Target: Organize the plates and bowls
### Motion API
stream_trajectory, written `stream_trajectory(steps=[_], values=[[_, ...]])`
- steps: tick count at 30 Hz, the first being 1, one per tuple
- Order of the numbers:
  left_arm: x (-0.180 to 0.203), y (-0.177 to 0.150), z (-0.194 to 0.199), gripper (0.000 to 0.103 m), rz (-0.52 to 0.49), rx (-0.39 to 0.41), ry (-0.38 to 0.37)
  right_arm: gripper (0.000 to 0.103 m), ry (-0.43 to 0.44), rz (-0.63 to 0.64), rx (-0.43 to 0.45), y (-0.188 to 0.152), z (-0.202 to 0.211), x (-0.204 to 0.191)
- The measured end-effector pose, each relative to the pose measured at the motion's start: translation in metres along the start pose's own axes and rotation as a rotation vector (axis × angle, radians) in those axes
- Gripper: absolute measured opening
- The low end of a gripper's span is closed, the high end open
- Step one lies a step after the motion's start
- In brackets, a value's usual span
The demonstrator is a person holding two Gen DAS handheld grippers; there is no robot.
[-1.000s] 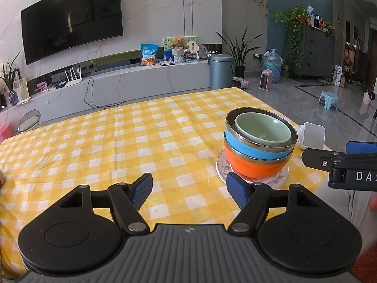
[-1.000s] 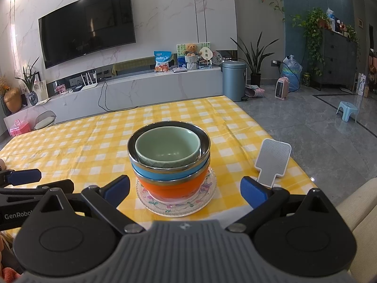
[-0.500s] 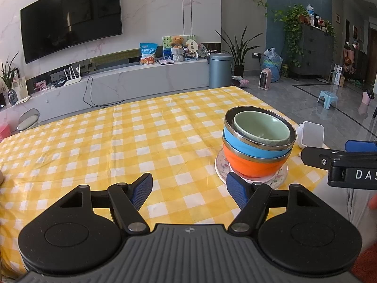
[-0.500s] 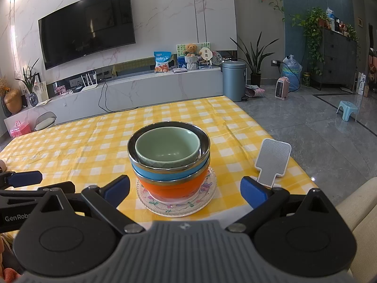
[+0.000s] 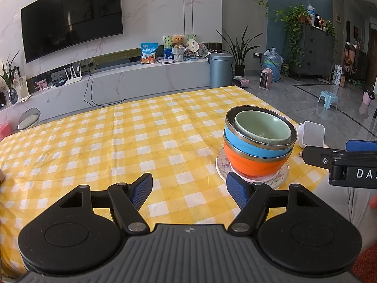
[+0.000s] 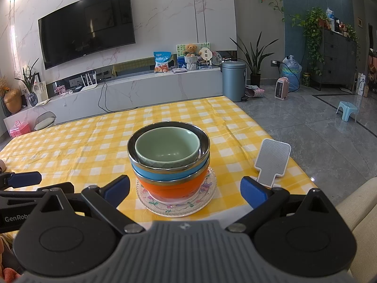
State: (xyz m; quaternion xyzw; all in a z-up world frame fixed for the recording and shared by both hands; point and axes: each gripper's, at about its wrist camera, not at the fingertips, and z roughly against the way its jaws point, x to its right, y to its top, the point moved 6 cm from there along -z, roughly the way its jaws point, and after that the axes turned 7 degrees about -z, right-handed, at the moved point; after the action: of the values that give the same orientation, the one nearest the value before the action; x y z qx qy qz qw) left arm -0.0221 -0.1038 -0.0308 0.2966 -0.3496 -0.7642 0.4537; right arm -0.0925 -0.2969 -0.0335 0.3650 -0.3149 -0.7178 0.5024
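Hovering with both claws spread and empty, you keep the right claw [image 6: 185, 189] centred before the nested bowls [image 6: 168, 158]; left claw [image 5: 188, 189] beside.

Bright, sharp daylight views, ceiling spot glare on the marble wall [image 6: 165, 11], fisheye bending at edges

Almost nothing has changed. From the left gripper [image 5: 188, 189], the stacked bowls [image 5: 259, 139] on the plate [image 5: 279, 176] have crept slightly left and up, so that camera has shifted a little.
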Motion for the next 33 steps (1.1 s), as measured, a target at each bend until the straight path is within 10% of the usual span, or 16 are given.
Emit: stream_trajectory(steps=[33], values=[[-0.005,-0.0008,0.0016,0.084,0.005,-0.013,0.015,0.098,-0.001,0.0,-0.001,0.0003,0.0002,-0.0002]])
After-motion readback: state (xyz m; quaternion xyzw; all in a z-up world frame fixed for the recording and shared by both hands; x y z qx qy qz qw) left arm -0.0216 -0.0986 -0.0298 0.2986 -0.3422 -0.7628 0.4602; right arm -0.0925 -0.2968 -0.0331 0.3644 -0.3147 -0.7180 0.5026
